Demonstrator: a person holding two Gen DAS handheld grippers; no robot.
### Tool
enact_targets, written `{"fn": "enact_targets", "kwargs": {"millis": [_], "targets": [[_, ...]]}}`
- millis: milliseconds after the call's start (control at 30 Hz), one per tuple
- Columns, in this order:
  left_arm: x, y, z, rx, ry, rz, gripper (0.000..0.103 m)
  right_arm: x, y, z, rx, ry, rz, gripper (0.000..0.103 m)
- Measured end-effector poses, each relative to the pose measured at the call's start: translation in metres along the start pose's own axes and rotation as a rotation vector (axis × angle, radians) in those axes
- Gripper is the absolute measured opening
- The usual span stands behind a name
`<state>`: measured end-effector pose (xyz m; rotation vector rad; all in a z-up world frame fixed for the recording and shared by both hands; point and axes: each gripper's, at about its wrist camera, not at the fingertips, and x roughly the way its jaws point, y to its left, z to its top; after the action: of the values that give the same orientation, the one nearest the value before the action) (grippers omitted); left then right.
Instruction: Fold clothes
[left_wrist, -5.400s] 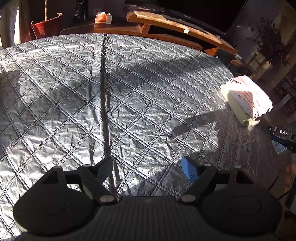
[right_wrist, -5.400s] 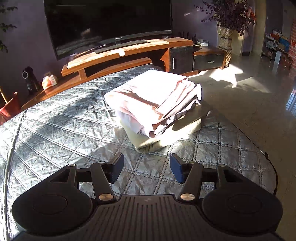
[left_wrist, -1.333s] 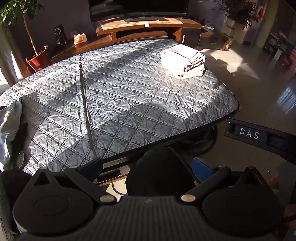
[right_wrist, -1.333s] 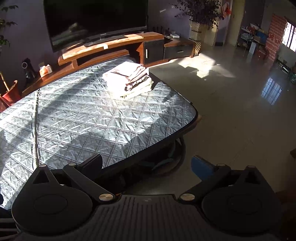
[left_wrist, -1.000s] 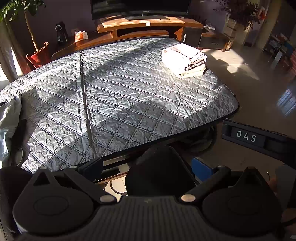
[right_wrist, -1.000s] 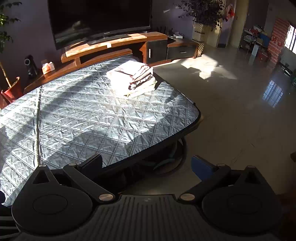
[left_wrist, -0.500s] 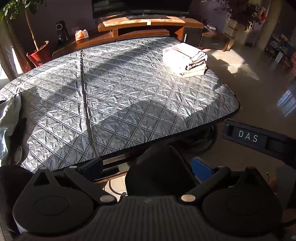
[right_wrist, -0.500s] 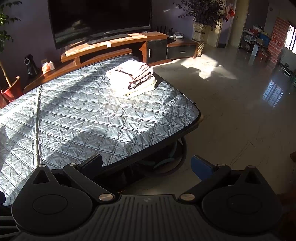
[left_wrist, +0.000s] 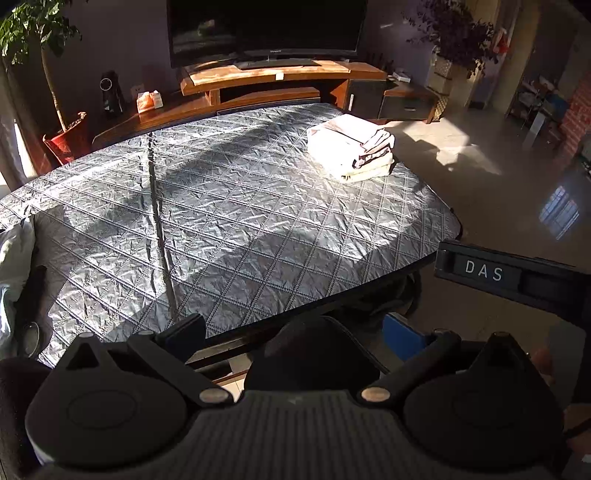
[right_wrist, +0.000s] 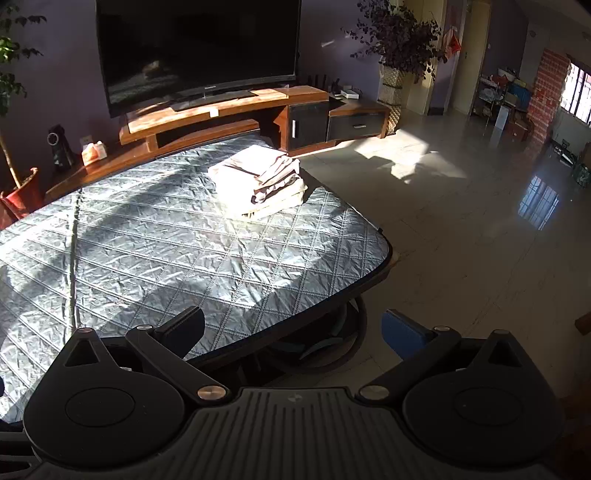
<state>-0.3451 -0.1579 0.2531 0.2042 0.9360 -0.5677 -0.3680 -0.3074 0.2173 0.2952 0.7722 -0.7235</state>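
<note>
Clothes (right_wrist: 258, 181): neat pale folded stack on quilted table (right_wrist: 184, 258), well ahead of both tongs, sunlit. Left gripper (left_wrist: 295, 332) and right gripper (right_wrist: 293, 328) both spread wide, holding nothing.

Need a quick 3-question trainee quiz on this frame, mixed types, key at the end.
1. True or false: the left gripper is shut on a garment.
2. Where does the stack of folded clothes sit on the quilted table cover? A) near edge, by the grippers B) far right corner, towards the TV stand C) on the floor
3. Fill in: the right gripper hangs past the table's near edge with its jaws ____.

Key: 1 false; 2 B; 3 open.
</note>
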Motion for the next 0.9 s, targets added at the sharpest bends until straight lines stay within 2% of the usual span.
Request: {"fn": "enact_targets", "kwargs": {"millis": [167, 433, 900], "targets": [[-0.003, 0.005, 0.002, 0.023, -0.041, 0.045, 0.102, 0.002, -0.002, 0.001, 0.016, -0.001, 0.011, 0.103], [0.003, 0.023, 0.002, -0.028, -0.014, 0.007, 0.102, 0.004, 0.011, 0.003, -0.009, 0.011, 0.005, 0.103], [0.004, 0.029, -0.002, -0.03, -0.013, 0.006, 0.102, 0.007, 0.031, 0.001, -0.054, 0.024, -0.01, 0.103]]}}
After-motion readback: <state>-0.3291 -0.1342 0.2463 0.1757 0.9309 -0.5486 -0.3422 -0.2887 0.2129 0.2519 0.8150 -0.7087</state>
